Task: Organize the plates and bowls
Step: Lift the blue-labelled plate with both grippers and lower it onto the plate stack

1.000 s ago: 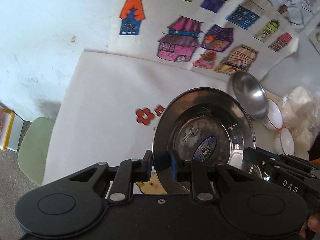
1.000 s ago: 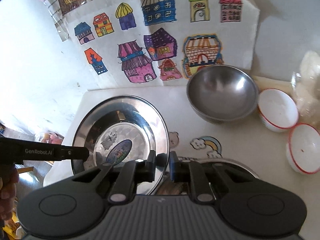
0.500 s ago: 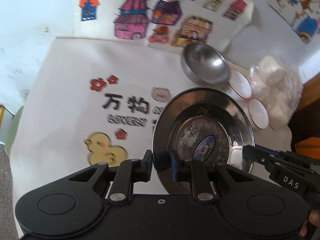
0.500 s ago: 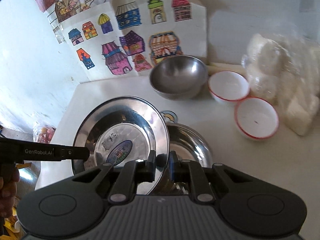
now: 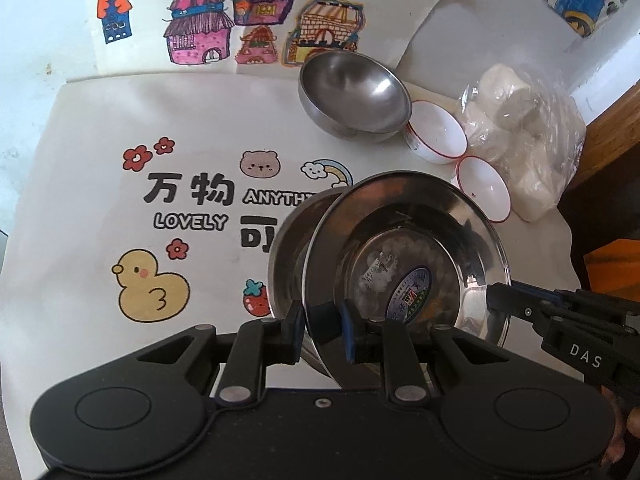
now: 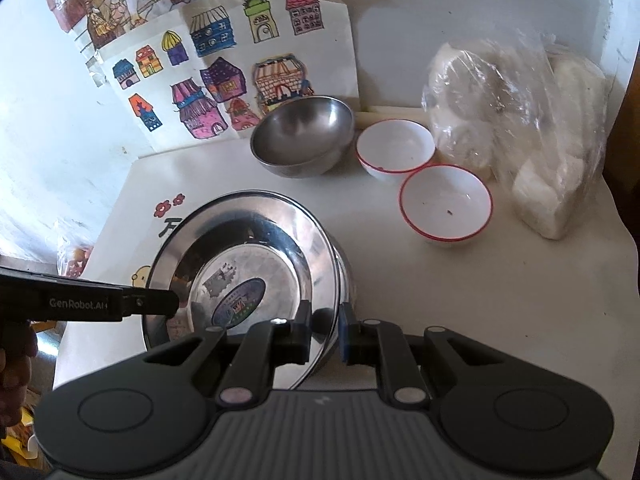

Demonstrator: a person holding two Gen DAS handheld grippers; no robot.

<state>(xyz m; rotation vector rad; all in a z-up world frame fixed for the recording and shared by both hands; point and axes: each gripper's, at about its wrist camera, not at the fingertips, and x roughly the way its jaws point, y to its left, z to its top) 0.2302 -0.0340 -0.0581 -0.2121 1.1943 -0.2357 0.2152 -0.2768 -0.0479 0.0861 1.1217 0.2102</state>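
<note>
A steel plate with an oval sticker (image 5: 404,256) (image 6: 244,268) is held by its rim between both grippers, just above a second steel plate (image 5: 290,256) (image 6: 345,276) on the table. My left gripper (image 5: 322,330) is shut on its near rim. My right gripper (image 6: 323,332) is shut on the opposite rim. A steel bowl (image 5: 354,98) (image 6: 304,140) and two white red-rimmed bowls (image 5: 436,136) (image 6: 446,204) stand behind.
A clear bag of white lumps (image 6: 520,128) sits at the right edge. A printed white mat (image 5: 180,208) covers the table. Coloured house drawings (image 5: 260,20) hang on the wall behind. Chopsticks (image 6: 392,112) lie behind the bowls.
Both grippers carried the stickered plate rightward and down, from over the mat's left side to just above the second steel plate. Both stayed shut on it.
</note>
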